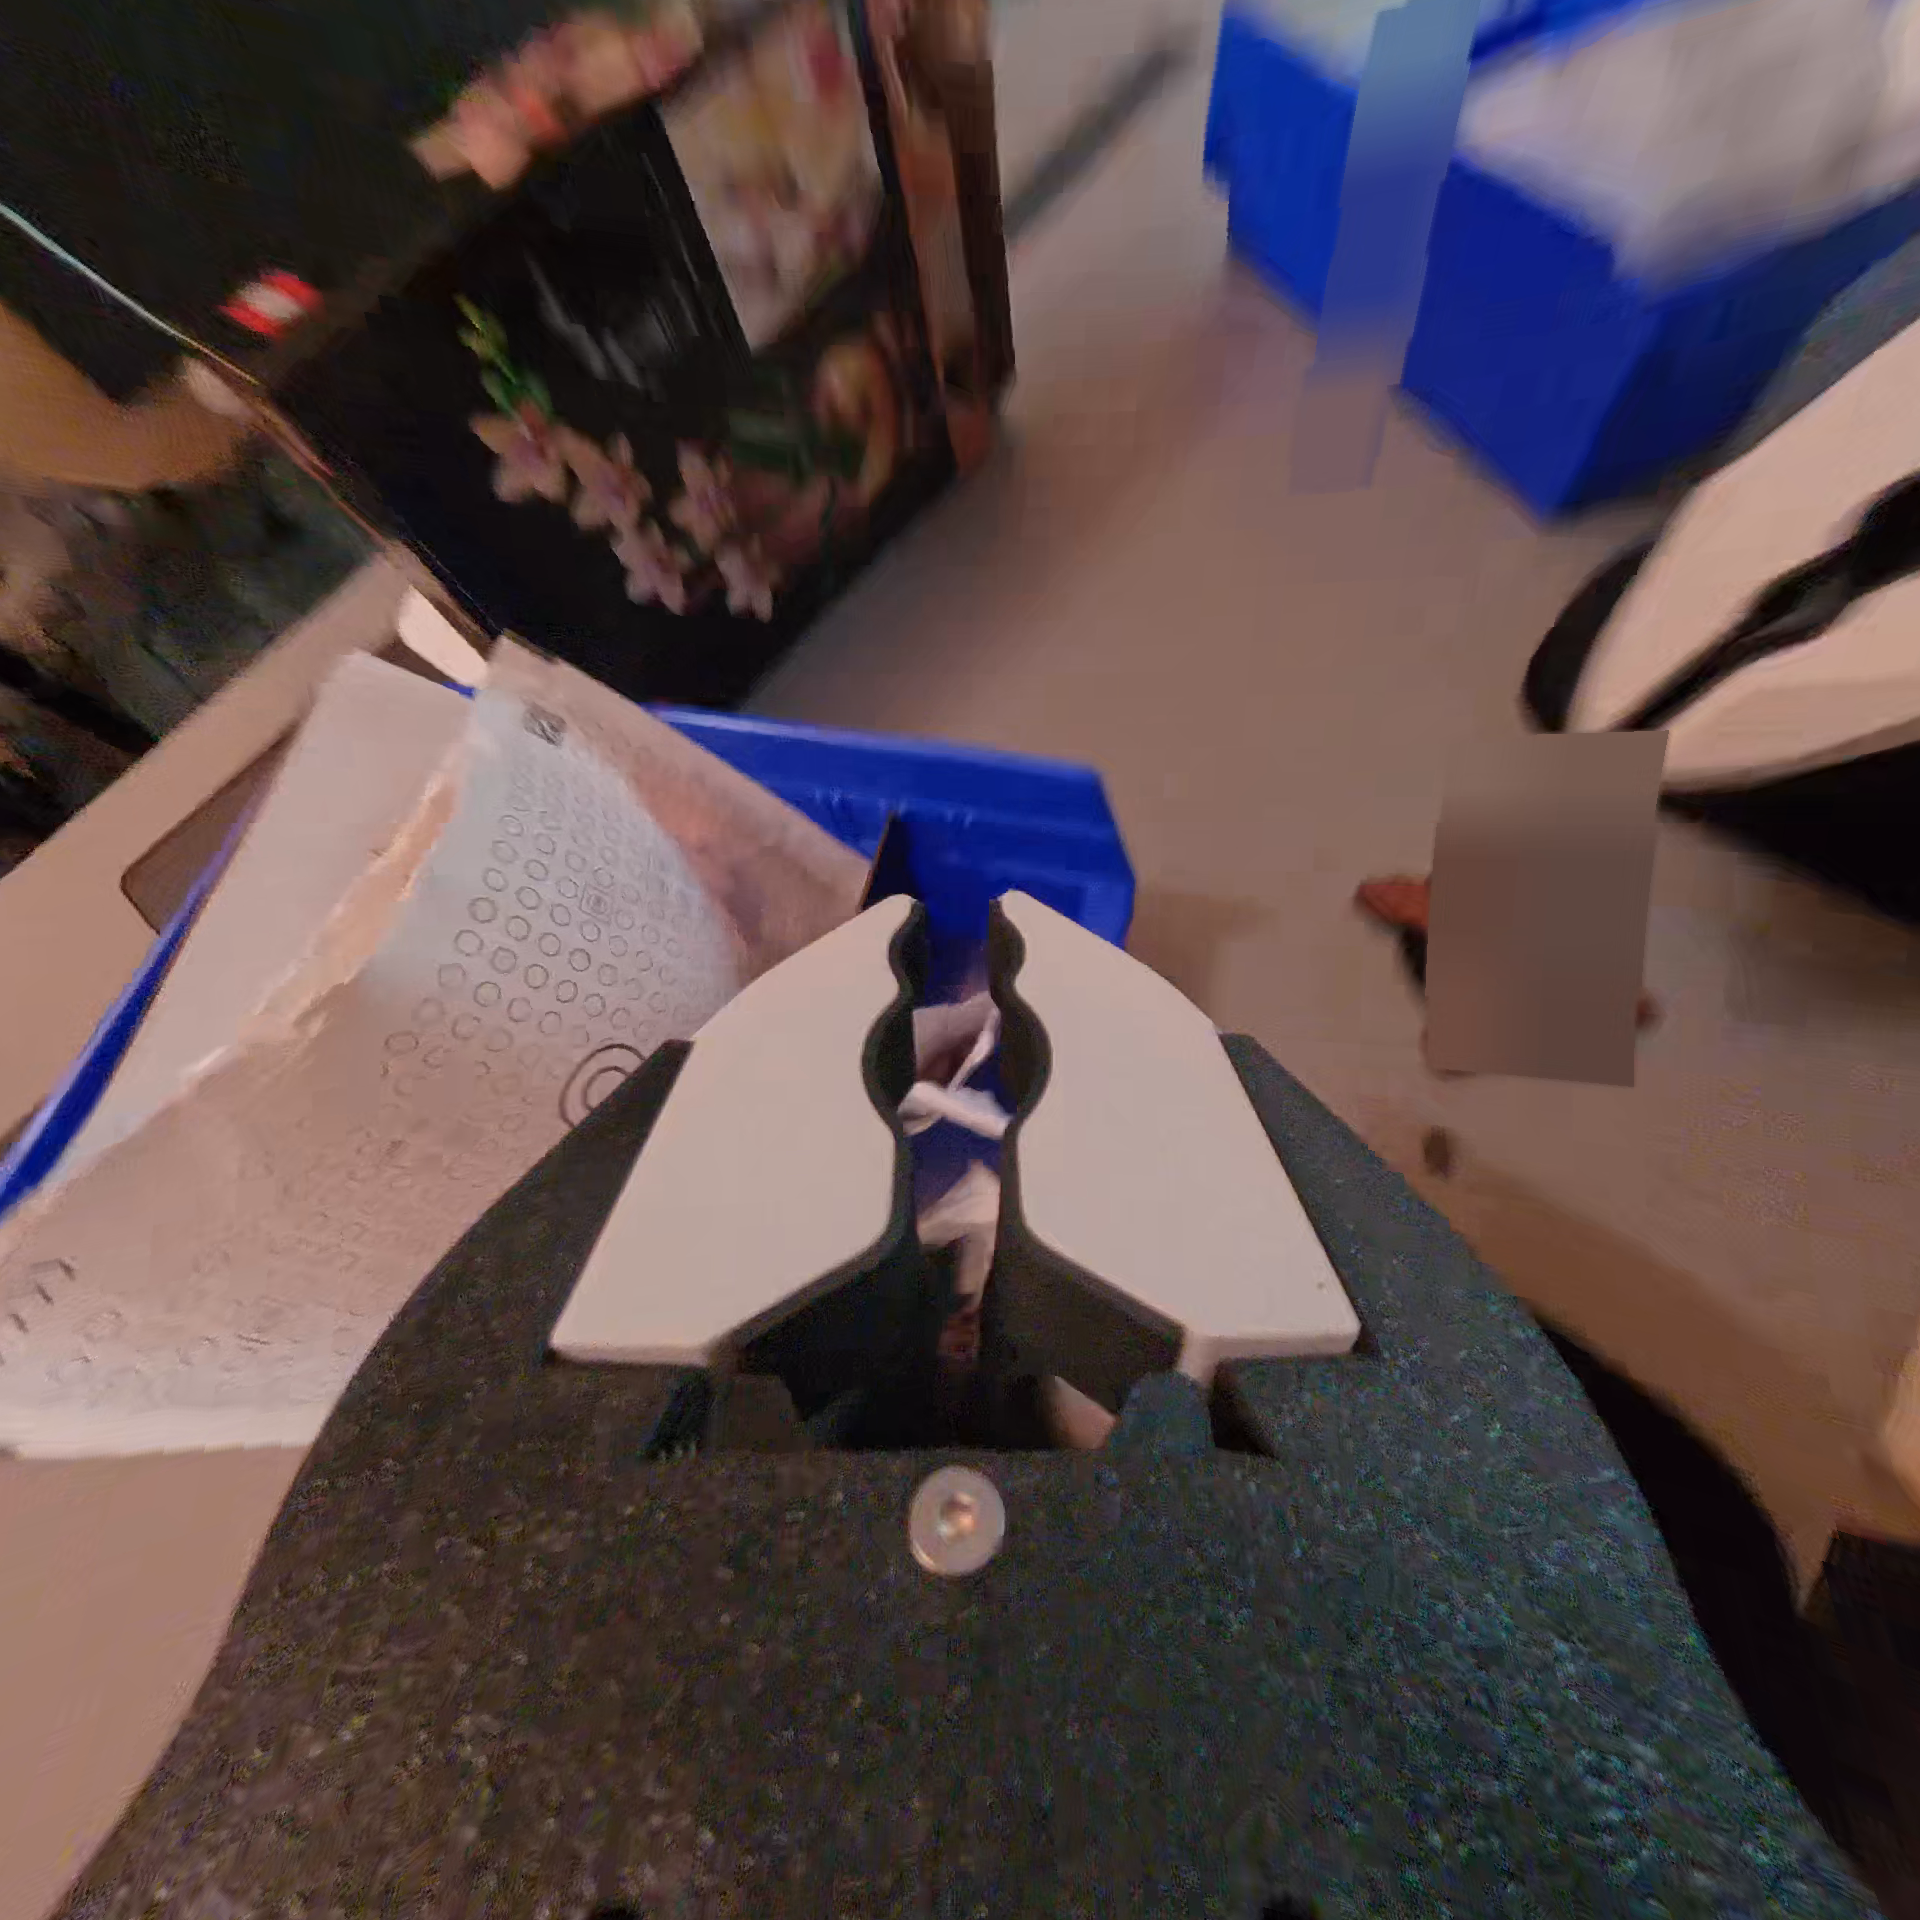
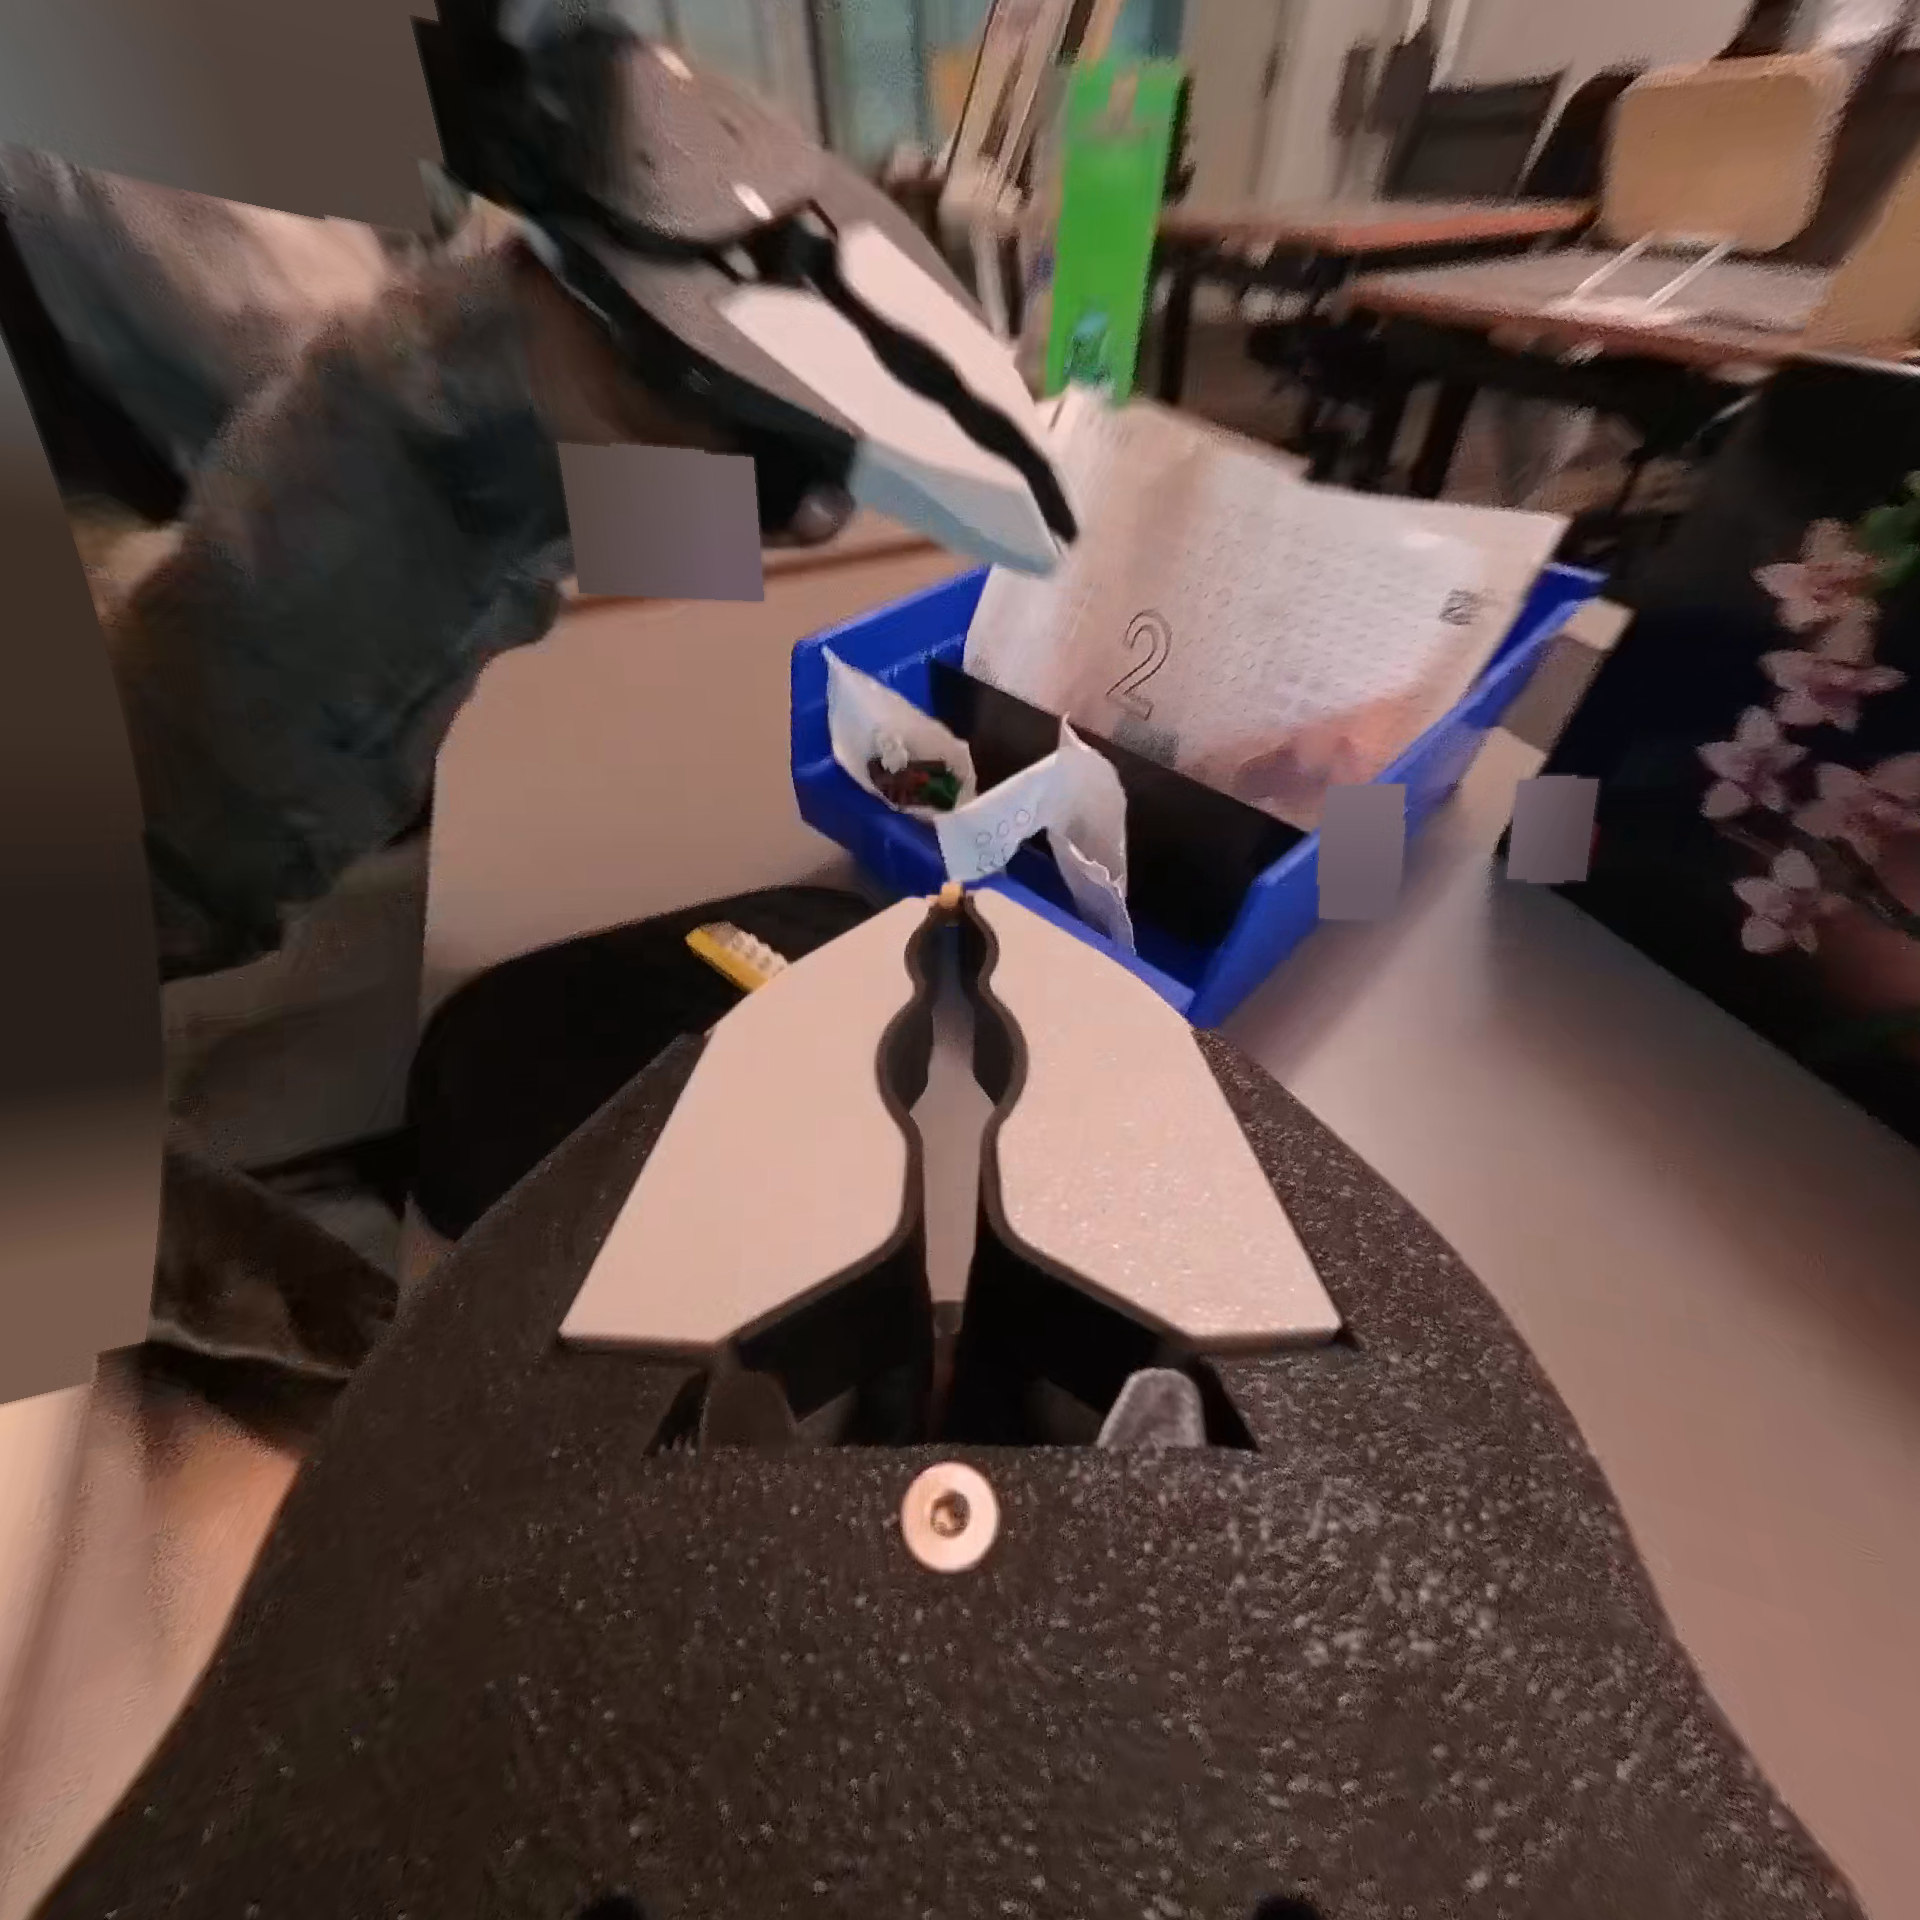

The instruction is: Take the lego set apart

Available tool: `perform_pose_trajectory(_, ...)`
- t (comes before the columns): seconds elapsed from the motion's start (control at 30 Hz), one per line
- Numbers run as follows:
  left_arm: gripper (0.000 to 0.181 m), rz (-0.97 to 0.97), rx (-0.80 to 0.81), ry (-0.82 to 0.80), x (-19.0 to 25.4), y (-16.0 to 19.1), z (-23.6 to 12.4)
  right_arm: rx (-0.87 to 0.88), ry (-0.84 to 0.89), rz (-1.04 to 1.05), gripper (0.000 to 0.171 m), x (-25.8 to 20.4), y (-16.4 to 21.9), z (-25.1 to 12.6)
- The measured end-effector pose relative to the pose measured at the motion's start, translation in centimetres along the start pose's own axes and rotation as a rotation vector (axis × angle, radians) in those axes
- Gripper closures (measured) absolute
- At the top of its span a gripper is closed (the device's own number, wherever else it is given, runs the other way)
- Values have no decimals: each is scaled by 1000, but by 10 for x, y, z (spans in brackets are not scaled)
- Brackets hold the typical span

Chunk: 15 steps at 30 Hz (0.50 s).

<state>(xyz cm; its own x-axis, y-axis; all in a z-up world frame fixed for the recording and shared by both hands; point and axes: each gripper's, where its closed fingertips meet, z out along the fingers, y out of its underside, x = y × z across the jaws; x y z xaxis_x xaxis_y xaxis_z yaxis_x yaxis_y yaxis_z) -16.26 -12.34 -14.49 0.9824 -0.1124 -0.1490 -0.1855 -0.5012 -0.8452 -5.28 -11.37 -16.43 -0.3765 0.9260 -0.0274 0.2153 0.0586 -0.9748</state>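
My right gripper (image 2: 948, 906) is shut on a tiny tan lego piece (image 2: 948, 896) pinched at its tips, just in front of a blue bin (image 2: 1226, 966). A yellow lego piece (image 2: 736, 954) lies on a black pad (image 2: 582, 1039) to the left of the fingers. My left gripper (image 1: 956, 909) has its jaws close together with nothing seen between them, and hovers over the blue bin (image 1: 997, 821). It also shows in the right wrist view (image 2: 1039, 540) above the bin. The right gripper (image 1: 1714, 644) shows far right in the left wrist view.
The bin holds white paper bags (image 2: 1247, 623), a torn bag with dark pieces (image 2: 914, 779) and a black divider (image 2: 1143, 810). A black box printed with flowers (image 1: 644, 416) stands behind. A second blue bin (image 1: 1558, 343) sits farther back. A person's dark sleeve (image 2: 312, 540) is on the left. The grippers' ends are close to 12 cm from one another.
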Motion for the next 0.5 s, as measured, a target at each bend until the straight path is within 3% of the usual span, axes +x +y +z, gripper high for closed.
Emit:
perform_pose_trajectory(0.2, 172, -172, 320, -83, 30, 20, -53, -396, -131, -230, 169, 23, 9, 72)
perform_pose_trajectory(0.4, 171, -240, 429, -97, 38, 48, -86, -735, -186, -452, 169, 46, 36, 124)
perform_pose_trajectory(0.5, 171, -238, 460, -123, 32, 54, -97, -781, -213, -516, 168, 44, 38, 132)
